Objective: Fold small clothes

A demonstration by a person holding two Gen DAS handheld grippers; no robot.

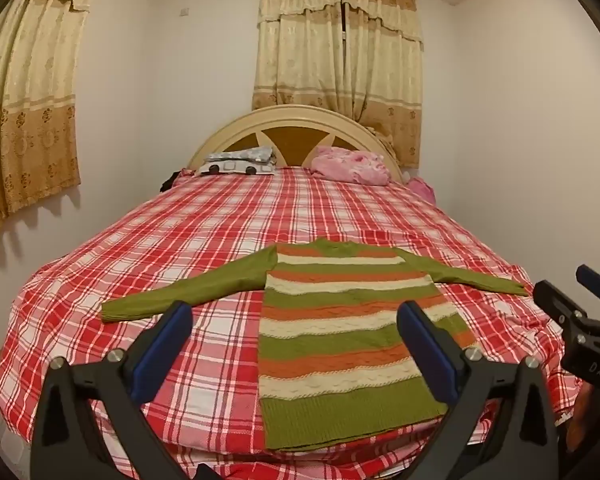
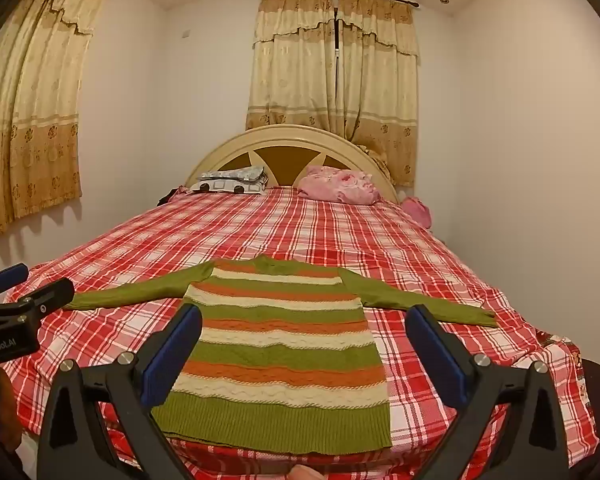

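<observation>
A small knitted sweater [image 1: 340,336] [image 2: 284,340] with green, orange and cream stripes lies flat on the bed, hem towards me, both green sleeves spread sideways. My left gripper [image 1: 296,320] hovers open above the near part of the bed, its blue pads apart over the sweater's left half and empty. My right gripper [image 2: 308,324] is also open and empty, held above the sweater's lower body. Each gripper shows at the edge of the other's view: the right gripper [image 1: 580,320] and the left gripper [image 2: 16,300].
The bed [image 1: 180,240] [image 2: 420,248] has a red and white checked sheet. By the rounded headboard [image 1: 292,124] lie a folded patterned blanket [image 1: 240,162] and a pink bundle [image 1: 352,164]. Curtains hang on the back wall and at the left. A wall runs close on the right.
</observation>
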